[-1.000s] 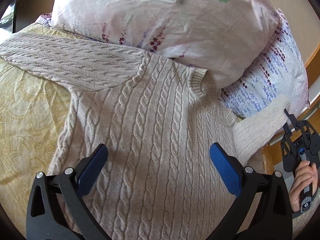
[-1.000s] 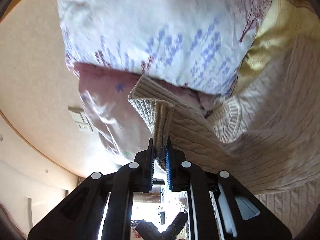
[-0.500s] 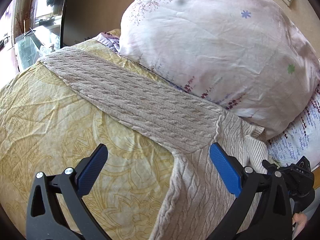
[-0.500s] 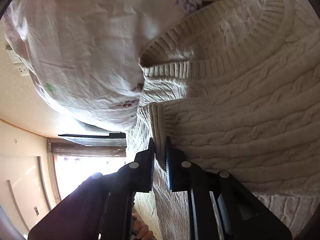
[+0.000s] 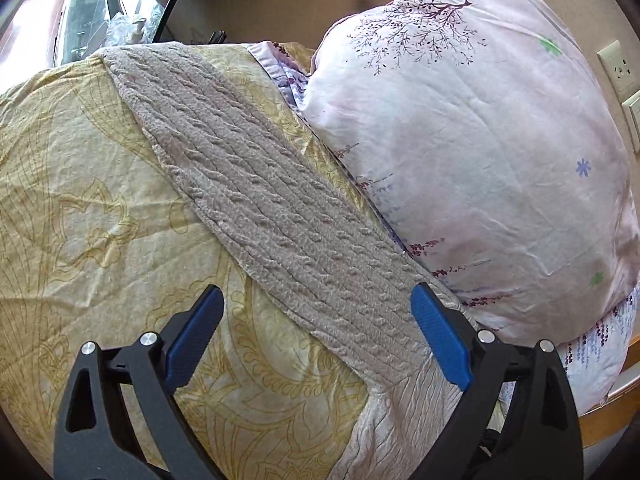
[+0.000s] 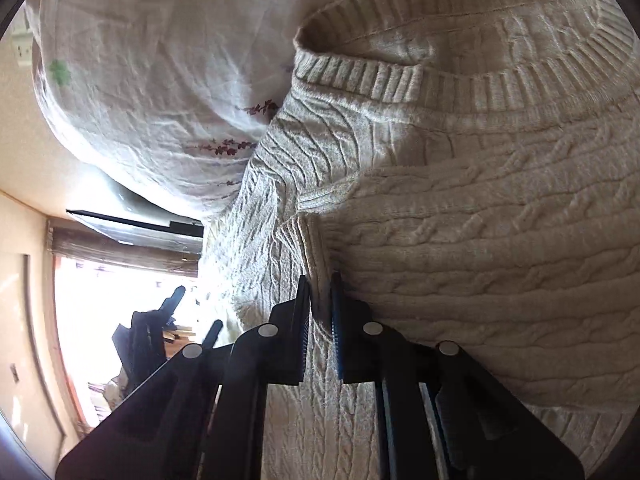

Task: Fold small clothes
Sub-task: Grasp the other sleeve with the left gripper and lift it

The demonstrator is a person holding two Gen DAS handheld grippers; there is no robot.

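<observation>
Sweater (image 5: 280,216) lies on the yellow bedspread (image 5: 80,208), one sleeve stretched beside the pillow (image 5: 480,152), bare bedspread left of it. Left gripper (image 5: 316,332) hangs spread above that sleeve, jaws just narrowing slightly, nothing pinched. Right gripper (image 6: 320,300) pinches the other sleeve's cuff (image 6: 316,248) over the sweater's body.

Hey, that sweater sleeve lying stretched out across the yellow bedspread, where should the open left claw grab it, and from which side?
Probably at the sleeve's far cuff end, near the bedspread's upper edge, coming from above. It lies flat, so the left claw, whose jaws have just been closing slightly with nothing between them, could pinch one long edge.
</observation>
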